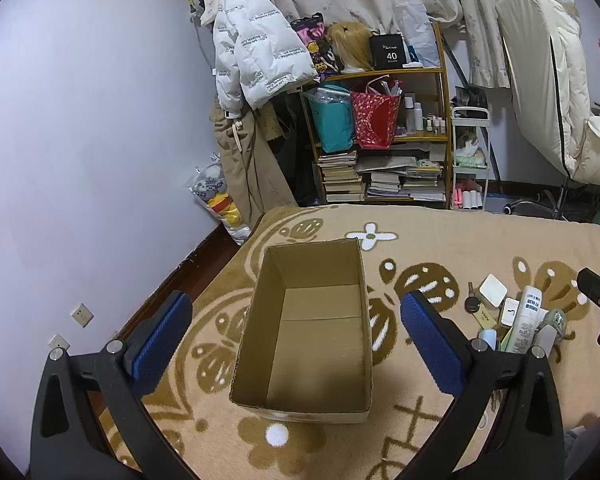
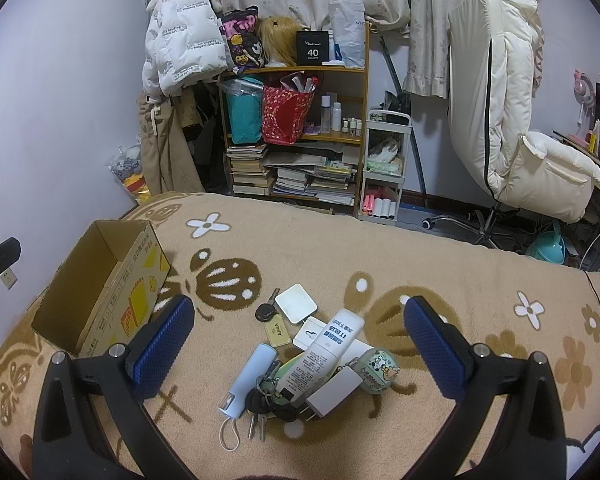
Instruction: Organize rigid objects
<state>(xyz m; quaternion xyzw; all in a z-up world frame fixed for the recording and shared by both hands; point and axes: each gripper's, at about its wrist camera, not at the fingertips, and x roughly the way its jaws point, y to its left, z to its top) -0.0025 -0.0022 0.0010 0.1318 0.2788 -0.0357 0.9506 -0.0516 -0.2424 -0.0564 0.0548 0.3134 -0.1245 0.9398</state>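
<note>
White plastic tube (image 2: 324,354) lies slantwise between your right gripper (image 2: 300,342)'s spread fingers; your left gripper (image 1: 296,338), also spread, frames the empty brown cardboard box (image 1: 256,320).

Tan blanket (image 2: 340,248) (brown floral pattern)

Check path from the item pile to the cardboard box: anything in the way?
Nothing visible. Bare blanket lies between the pile and the cardboard box, whose top is open and inside looks empty. Right gripper hovers open above the pile.
</note>
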